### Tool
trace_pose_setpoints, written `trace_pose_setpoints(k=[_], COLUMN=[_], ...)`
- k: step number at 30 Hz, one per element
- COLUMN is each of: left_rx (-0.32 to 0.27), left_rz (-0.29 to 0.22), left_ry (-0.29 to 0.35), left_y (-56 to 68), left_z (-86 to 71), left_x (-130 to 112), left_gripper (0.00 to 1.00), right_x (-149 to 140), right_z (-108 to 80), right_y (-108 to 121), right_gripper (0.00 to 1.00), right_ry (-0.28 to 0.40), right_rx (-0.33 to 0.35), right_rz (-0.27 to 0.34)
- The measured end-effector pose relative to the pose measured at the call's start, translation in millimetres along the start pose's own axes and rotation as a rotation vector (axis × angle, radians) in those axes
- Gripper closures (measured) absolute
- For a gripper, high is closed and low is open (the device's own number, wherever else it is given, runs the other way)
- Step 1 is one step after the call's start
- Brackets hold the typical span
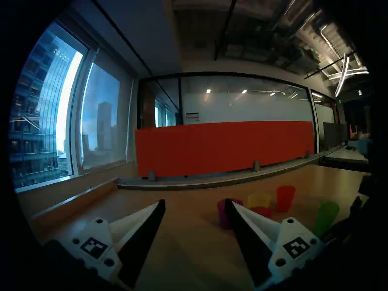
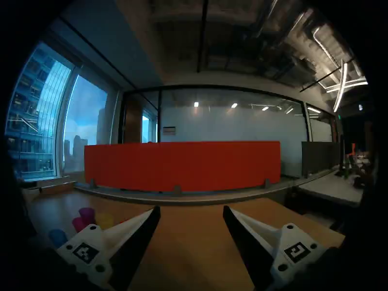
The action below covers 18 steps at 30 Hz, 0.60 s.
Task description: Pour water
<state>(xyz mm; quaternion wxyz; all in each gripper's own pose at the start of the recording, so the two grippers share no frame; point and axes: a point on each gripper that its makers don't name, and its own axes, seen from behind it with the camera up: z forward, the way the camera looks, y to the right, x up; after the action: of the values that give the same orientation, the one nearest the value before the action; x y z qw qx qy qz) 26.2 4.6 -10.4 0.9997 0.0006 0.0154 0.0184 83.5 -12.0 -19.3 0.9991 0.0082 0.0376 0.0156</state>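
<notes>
In the left gripper view my left gripper (image 1: 195, 208) is open and holds nothing, raised over a wooden table (image 1: 194, 252). Just beyond its right finger stand several plastic cups: a purple cup (image 1: 223, 212), a yellow cup (image 1: 259, 200), a red cup (image 1: 285, 198) and a green cup (image 1: 326, 217). In the right gripper view my right gripper (image 2: 191, 213) is open too, with nothing between its fingers. Off to its left on the same table (image 2: 194, 247) sit a purple cup (image 2: 87, 215), a yellow cup (image 2: 104, 220), a pink cup (image 2: 78, 224) and a blue cup (image 2: 58, 237).
An orange divider panel (image 1: 223, 148) runs along the table's far edge, with glass walls behind it. Large windows (image 1: 58, 121) line the left side. Another desk (image 2: 334, 186) stands at the right in the right gripper view.
</notes>
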Motion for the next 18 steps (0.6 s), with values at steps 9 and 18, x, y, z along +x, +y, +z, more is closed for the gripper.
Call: trace_pose_setpoints(k=[9,18], left_rx=[0.041,0.044], left_rz=[-0.009,-0.021], left_ry=[0.005,0.012], left_y=[-8.8,-6.0], left_z=[0.7,2.9], left_x=[-16,-26], left_gripper=[0.1,0.09], right_x=[-8,-3], right_z=[-1.5,-1.4], right_y=[-2,-3], right_gripper=[0.0,0.0], right_ry=[-0.026,-0.025], right_rx=[-0.016,-0.03], right_rz=[-0.005,-0.005])
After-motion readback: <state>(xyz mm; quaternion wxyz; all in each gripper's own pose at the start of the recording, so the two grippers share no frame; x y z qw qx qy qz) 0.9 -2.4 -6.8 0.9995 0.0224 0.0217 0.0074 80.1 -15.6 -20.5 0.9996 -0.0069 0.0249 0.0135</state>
